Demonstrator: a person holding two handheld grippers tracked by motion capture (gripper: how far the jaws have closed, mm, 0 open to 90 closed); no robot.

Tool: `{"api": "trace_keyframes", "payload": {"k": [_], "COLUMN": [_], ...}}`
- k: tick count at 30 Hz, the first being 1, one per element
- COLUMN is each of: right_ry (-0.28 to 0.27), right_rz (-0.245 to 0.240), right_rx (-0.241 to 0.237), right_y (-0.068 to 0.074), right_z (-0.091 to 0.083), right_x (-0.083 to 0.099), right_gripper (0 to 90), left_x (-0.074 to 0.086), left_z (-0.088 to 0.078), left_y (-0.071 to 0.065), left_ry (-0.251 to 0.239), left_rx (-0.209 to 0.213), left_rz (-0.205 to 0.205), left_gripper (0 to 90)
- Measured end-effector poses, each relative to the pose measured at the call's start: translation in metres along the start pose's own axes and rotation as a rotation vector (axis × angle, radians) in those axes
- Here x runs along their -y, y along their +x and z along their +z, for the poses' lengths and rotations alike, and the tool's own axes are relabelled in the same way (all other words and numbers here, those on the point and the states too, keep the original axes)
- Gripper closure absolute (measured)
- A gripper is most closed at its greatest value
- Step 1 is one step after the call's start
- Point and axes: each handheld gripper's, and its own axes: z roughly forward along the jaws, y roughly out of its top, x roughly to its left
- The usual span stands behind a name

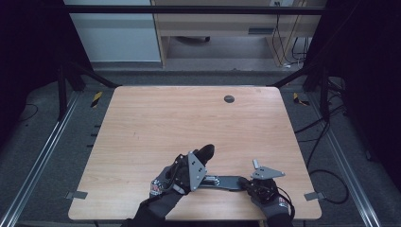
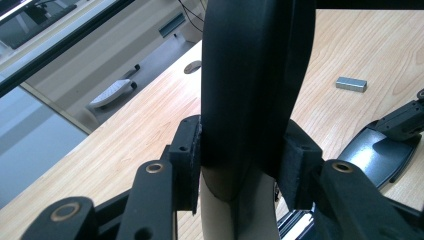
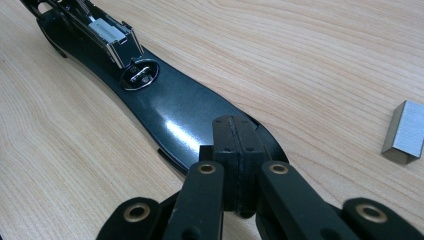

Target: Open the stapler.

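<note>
On table (image 1: 142, 123), opened stapler (image 3: 170, 115), grippers.

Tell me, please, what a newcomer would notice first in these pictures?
Most striking is the opened black stapler near the table's front edge: the left gripper clamps its raised black top arm, while the right gripper, jaws shut, presses down on its glossy base. Next, a small block of silver staples lies on the wood just beside the right gripper.
</note>
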Motion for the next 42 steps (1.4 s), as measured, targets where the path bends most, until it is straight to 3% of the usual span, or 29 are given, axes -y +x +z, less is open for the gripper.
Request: {"api": "trace_keyframes", "payload": {"k": [22, 28, 42], "right_ry": [0.001, 0.001, 0.001], "right_rz": [0.009, 0.010, 0.012], "right_rx": [-0.006, -0.007, -0.006], "right_y": [0.000, -0.001, 0.000], "right_z": [0.000, 0.000, 0.000], "right_x": [0.000, 0.000, 0.000], "right_gripper": [90.0, 90.0, 90.0], "left_x": [0.009, 0.016, 0.025], "left_z": [-0.011, -0.016, -0.024], "left_y": [0.019, 0.030, 0.041], "left_ry": [-0.020, -0.029, -0.036], "left_rx": [0.007, 0.012, 0.004], "left_rz": [-0.073, -0.120, -0.166], "left_gripper": [57.8, 57.5, 56.7]}}
